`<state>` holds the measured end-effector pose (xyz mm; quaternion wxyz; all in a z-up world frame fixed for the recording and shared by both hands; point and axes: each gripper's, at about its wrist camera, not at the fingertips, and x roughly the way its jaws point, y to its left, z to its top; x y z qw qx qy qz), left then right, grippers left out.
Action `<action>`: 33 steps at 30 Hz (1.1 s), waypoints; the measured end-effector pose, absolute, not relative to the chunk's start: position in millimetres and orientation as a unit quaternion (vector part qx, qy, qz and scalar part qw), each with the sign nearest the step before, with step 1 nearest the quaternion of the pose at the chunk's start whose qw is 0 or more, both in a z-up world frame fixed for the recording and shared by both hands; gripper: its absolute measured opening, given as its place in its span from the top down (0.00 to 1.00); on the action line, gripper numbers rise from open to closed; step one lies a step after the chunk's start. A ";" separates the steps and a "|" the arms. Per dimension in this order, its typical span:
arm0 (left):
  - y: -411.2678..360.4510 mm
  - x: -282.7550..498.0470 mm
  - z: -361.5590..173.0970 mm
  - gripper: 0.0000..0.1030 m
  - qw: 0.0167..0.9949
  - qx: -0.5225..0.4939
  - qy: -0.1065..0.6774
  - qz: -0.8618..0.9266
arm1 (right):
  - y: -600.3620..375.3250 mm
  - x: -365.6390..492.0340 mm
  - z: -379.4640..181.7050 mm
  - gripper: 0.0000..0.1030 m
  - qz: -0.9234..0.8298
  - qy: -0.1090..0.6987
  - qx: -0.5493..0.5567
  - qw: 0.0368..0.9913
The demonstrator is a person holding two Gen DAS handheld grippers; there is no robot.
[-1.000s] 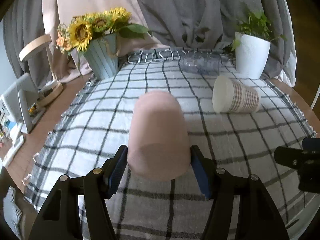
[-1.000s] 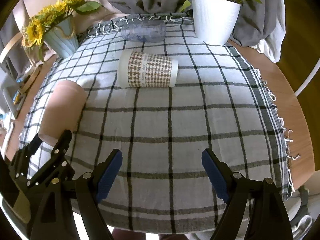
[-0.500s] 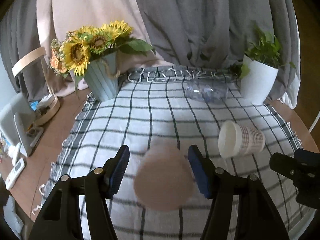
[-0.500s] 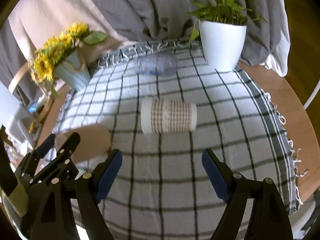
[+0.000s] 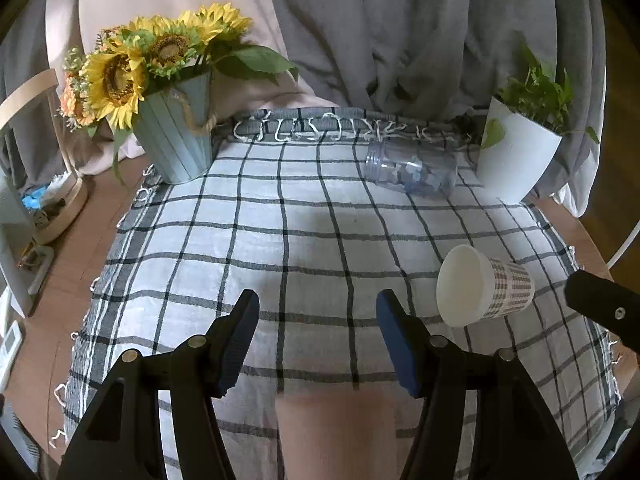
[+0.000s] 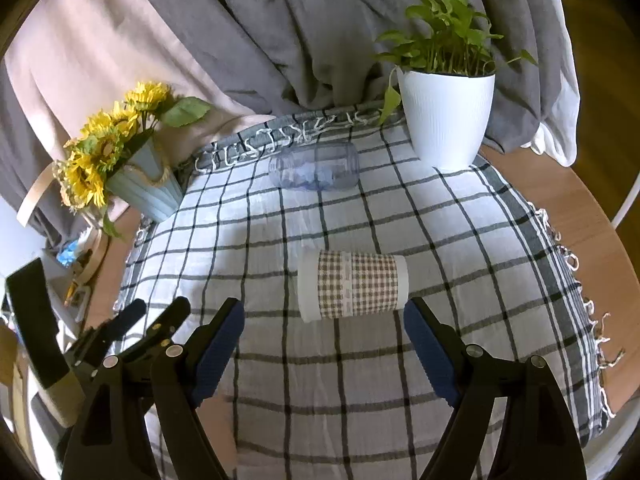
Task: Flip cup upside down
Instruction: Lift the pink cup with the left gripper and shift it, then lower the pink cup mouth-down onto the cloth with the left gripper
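Observation:
A pink cup (image 5: 344,436) stands on the checked cloth below and behind my left gripper (image 5: 316,320), with only its flat top showing; a sliver of it shows in the right wrist view (image 6: 216,436). My left gripper is open and empty above it. A checked paper cup (image 5: 484,286) lies on its side to the right, mouth toward the left; it lies just ahead of my right gripper (image 6: 324,332), which is open and empty. In the right wrist view the paper cup (image 6: 354,290) rests between and beyond the fingertips.
A clear plastic jar (image 5: 412,170) lies on its side at the back of the cloth (image 6: 360,380). A blue sunflower pot (image 5: 176,140) stands back left, a white plant pot (image 6: 444,116) back right. Curtains hang behind. The wooden table edge (image 6: 588,216) curves at right.
My left gripper has let go of the pink cup and risen up and back; the cup now sits below the fingers. My right gripper has also lifted and drawn back.

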<state>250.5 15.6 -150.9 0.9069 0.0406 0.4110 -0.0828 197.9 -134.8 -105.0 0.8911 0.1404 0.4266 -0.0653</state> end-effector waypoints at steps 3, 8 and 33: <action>19.1 247.5 -145.8 0.41 0.913 0.044 0.399 -0.070 | -135.3 196.5 -106.1 0.20 -0.064 0.427 0.147 0.890; 27.2 222.9 -129.0 0.21 0.927 0.035 0.364 -0.083 | -131.1 190.1 -98.5 0.20 -0.059 0.421 0.144 0.893; 19.3 127.5 -208.1 0.27 0.918 0.039 0.391 -0.054 | -130.9 138.9 -168.1 0.20 -0.048 0.509 0.071 0.856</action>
